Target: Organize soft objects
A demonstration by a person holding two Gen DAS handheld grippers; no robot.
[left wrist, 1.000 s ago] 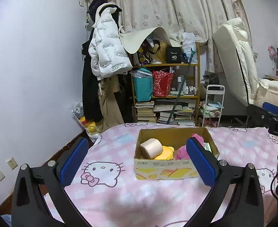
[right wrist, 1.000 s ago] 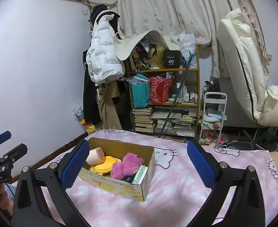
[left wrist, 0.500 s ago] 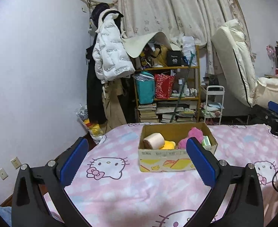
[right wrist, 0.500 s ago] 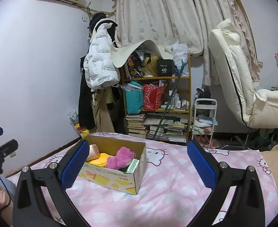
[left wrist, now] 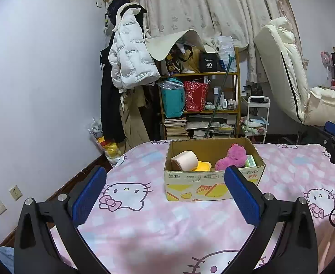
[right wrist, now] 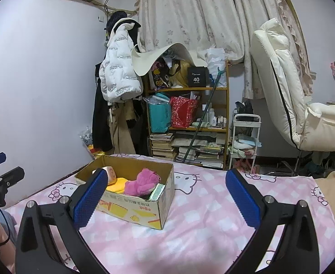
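Pink Hello Kitty bedding (left wrist: 167, 228) covers the bed that carries everything, and behind it stands a crowded wooden bookshelf (left wrist: 199, 105), a white puffer jacket (left wrist: 131, 59) hung on the wall and a cream recliner (right wrist: 293, 105) to the right. On the bed sits an open cardboard box (left wrist: 213, 182) holding the soft things — a pinkish foam roll (left wrist: 184, 159), a yellow plush (left wrist: 204, 166), a magenta plush toy (left wrist: 233, 157) and a green tissue pack (left wrist: 250, 161). The left gripper (left wrist: 167, 194) and the right gripper (right wrist: 167, 198) both hover above the bedding short of the box, jaws spread wide and empty. The likely trouble is the bedding: it gives under pressure, so a push against the light box could tip or slide it rather than seat the contents. A jaw reaching in could also catch the box wall — or pinch two plush items together.
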